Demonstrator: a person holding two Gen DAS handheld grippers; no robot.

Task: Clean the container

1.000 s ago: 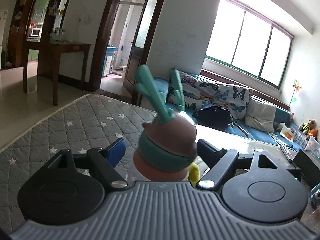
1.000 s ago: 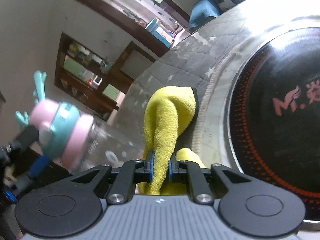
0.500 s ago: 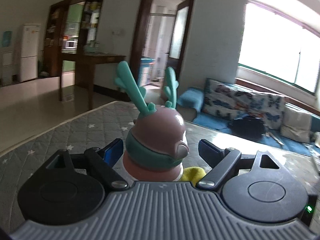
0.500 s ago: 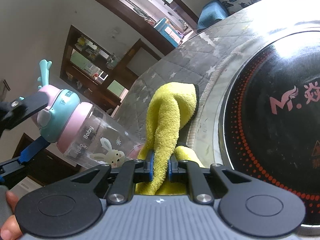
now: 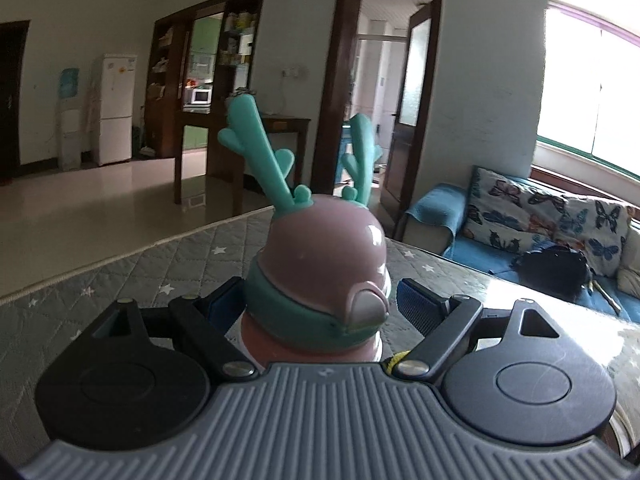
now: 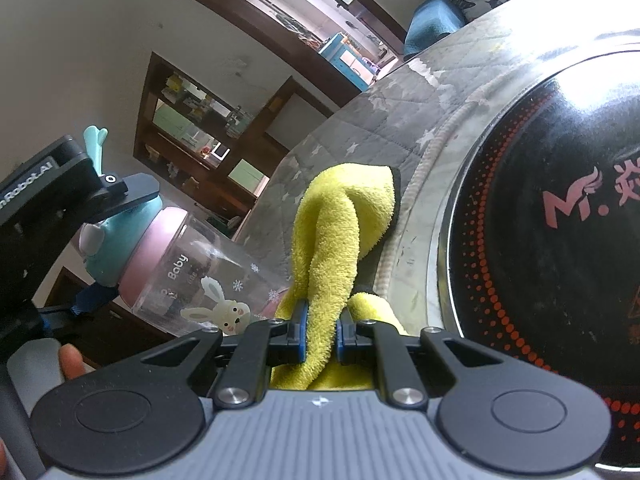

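Nearest you, the right claw (image 6: 322, 330) is pressed together on a fold of the yellow cloth (image 6: 340, 240), which bulges out above and below the pads. The cloth is soft and will drape, so keep the pinch low on the fold as it is.

Just beside it is the bottle (image 6: 200, 276), whose base end touches the cloth. It is over the quilted part of the worktop (image 5: 120, 292), beside the hob (image 6: 560, 220) and short of the worktop's far edge. Its foot is hidden, so you cannot tell whether it rests or hangs.

The clear body looks empty, so expect it to be light, stiff and smooth enough to slip. The lid (image 5: 324, 252) gives more purchase, especially its teal band. The antlers (image 5: 260, 148) look thin, so do not take hold there.

The left claw (image 5: 316, 304) straddles that lid. Its jaws have just been opening, with the lid between them. They stand spread, and the right-hand pad is clear of the lid.

The left wrist view shows that gap, but none of the clear body. The right wrist view shows the body with its rabbit print, the cloth against it, and a fingertip (image 6: 72, 360) on the left handle. Only the left view shows the sofa (image 5: 540, 220) beyond the far edge.
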